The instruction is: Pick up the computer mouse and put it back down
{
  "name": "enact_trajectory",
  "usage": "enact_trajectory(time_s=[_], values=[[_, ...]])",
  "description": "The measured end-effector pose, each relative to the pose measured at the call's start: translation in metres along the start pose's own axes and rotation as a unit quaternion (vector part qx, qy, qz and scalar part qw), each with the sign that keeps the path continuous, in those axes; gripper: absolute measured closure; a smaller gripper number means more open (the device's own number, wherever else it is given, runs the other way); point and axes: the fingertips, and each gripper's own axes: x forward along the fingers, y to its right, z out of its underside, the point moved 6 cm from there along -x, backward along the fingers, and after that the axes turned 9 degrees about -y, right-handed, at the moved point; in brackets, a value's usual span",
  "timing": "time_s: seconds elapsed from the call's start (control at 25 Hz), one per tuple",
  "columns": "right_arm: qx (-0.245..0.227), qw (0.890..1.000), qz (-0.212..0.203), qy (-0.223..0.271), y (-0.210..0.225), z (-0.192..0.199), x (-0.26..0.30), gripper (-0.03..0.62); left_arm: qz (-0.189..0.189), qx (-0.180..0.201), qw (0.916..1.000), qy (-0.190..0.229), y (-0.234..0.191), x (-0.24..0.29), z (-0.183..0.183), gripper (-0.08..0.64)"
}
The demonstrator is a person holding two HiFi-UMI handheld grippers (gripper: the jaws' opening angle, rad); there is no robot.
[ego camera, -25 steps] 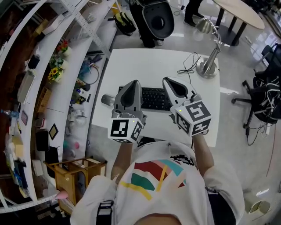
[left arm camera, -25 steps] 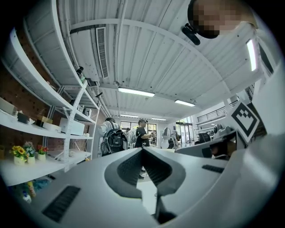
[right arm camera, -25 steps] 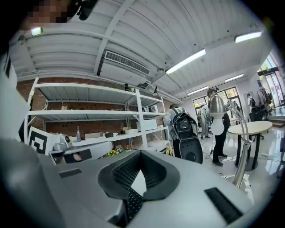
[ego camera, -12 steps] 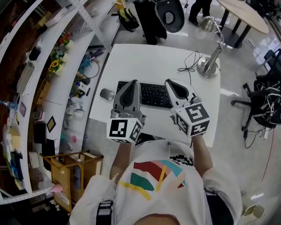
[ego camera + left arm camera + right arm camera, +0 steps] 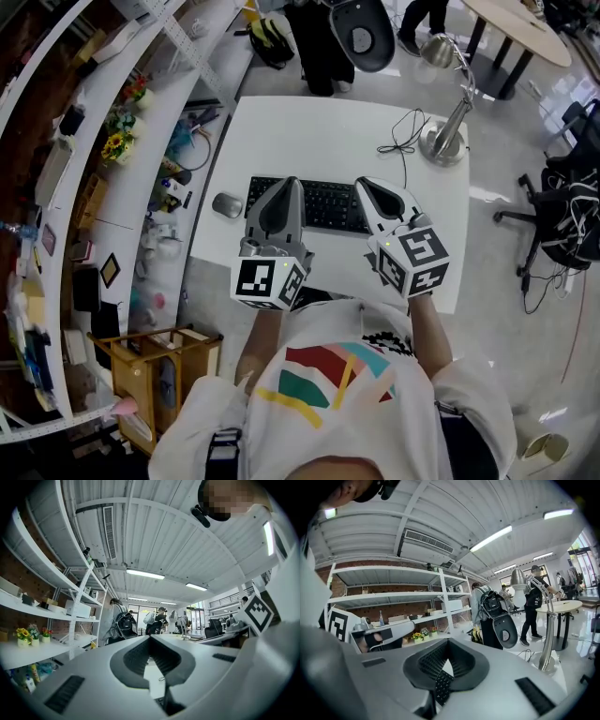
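Observation:
The grey computer mouse [image 5: 227, 204] lies on the white table [image 5: 309, 131], just left of the black keyboard [image 5: 323, 204]. My left gripper [image 5: 289, 182] hovers over the keyboard's left half, to the right of the mouse and apart from it, jaws shut with nothing between them. My right gripper [image 5: 362, 184] hangs over the keyboard's right end, also shut and empty. In the left gripper view the jaws [image 5: 150, 637] meet at the tips; the same holds in the right gripper view [image 5: 447, 642]. The mouse shows in neither gripper view.
A silver desk lamp [image 5: 444, 139] with a black cable [image 5: 405, 131] stands at the table's far right corner. White shelves [image 5: 141, 141] crowded with small items run along the left. A black chair [image 5: 339, 37] and people stand beyond the table's far edge.
Both grippers stay over the keyboard, shut. The right one has sunk slightly. The mouse has not moved.

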Motion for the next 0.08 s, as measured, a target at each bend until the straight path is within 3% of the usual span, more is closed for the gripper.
enact_trajectory(time_s=[0.08], values=[[0.003, 1.000, 0.002, 0.000, 0.0007, 0.0019, -0.0028, 0.580, 0.004, -0.002, 1.0000, -0.005, 0.0031, -0.0008, 0.0036, 0.515]])
